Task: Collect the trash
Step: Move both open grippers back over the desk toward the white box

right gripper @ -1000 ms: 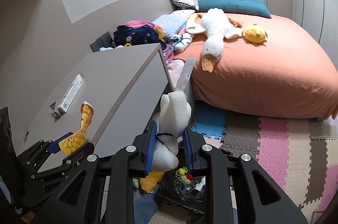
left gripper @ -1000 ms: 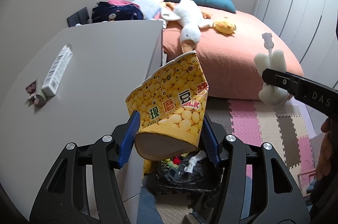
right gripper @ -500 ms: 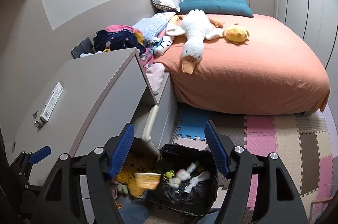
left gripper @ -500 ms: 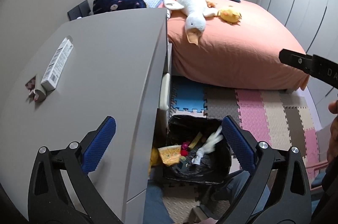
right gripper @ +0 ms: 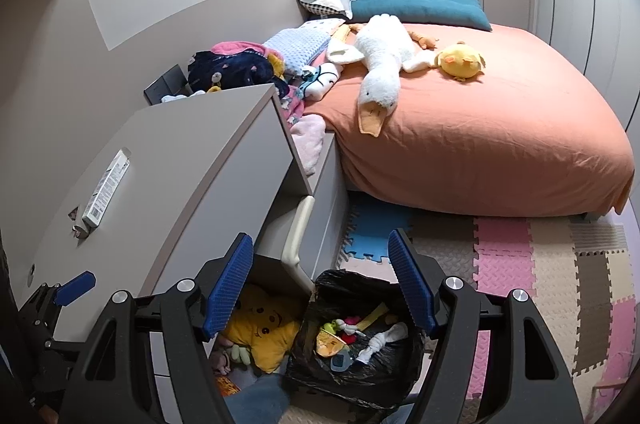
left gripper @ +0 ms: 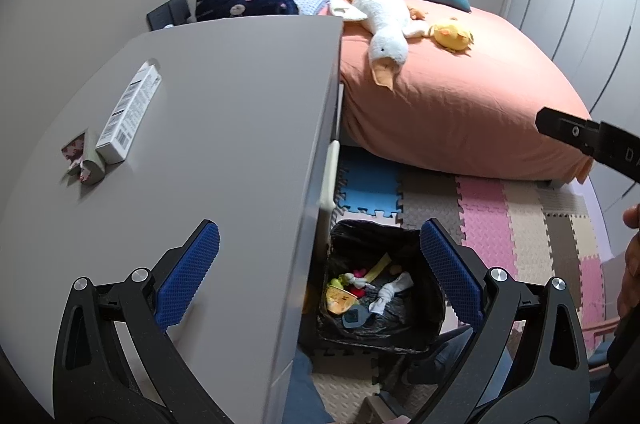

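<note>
A black-lined trash bin (left gripper: pixel 432 288) (right gripper: pixel 332 284) stands on the floor beside the grey cabinet. In it lie a yellow snack bag (left gripper: pixel 340 300) (right gripper: pixel 330 342), a white foam piece (left gripper: pixel 390 292) (right gripper: pixel 380 340) and other scraps. My left gripper (left gripper: pixel 320 280) is open and empty, above the cabinet edge and the bin. My right gripper (right gripper: pixel 320 284) is open and empty above the bin; its arm shows at the right of the left wrist view (left gripper: pixel 588 139). On the cabinet top (left gripper: pixel 240 103) lie a white box (left gripper: pixel 130 111) (right gripper: pixel 105 189) and a small crumpled wrapper (left gripper: pixel 82 159) (right gripper: pixel 76 224).
An orange bed (left gripper: pixel 460 95) with a plush goose (left gripper: pixel 384 31) and a yellow chick toy (left gripper: pixel 452 33) fills the back right. Foam mats (left gripper: pixel 500 224) cover the floor. A yellow plush (right gripper: pixel 260 336) lies under the cabinet. The cabinet drawer (right gripper: pixel 296 232) stands open.
Both grippers opened and dropped their loads: the yellow snack bag and the white foam piece now lie in the bin. Both grippers are empty.
</note>
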`<state>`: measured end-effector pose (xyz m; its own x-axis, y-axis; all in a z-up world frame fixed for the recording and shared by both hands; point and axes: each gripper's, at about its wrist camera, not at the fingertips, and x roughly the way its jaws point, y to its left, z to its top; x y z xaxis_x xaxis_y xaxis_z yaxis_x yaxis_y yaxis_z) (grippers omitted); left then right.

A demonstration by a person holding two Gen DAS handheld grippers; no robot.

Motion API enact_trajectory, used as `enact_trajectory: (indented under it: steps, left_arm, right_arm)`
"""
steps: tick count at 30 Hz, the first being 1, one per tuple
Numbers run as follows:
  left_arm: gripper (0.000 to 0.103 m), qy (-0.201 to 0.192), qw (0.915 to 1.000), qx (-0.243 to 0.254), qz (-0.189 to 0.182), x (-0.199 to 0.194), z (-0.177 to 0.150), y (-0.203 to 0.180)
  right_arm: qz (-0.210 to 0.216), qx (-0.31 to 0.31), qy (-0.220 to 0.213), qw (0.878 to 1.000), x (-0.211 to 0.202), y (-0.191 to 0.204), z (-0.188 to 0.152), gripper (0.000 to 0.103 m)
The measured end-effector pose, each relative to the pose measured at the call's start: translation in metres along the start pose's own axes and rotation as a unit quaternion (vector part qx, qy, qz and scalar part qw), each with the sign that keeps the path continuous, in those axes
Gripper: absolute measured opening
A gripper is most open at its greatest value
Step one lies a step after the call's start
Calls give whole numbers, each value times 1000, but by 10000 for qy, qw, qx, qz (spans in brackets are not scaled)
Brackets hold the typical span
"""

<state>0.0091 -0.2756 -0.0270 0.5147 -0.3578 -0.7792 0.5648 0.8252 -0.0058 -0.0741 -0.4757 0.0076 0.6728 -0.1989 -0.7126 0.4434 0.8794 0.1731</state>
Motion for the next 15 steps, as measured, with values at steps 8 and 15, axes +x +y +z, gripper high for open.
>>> enact_trajectory:
  steps: [8,15]
  left_arm:
    - [97,-19,9993,-324,175,-5,3,34]
    - [97,-10,9980,-521,358,-7,2,61]
  right_arm:
    - [170,-173,44,9997,11,29,5,71]
    - [368,-320,90,9988,22,61,9,71]
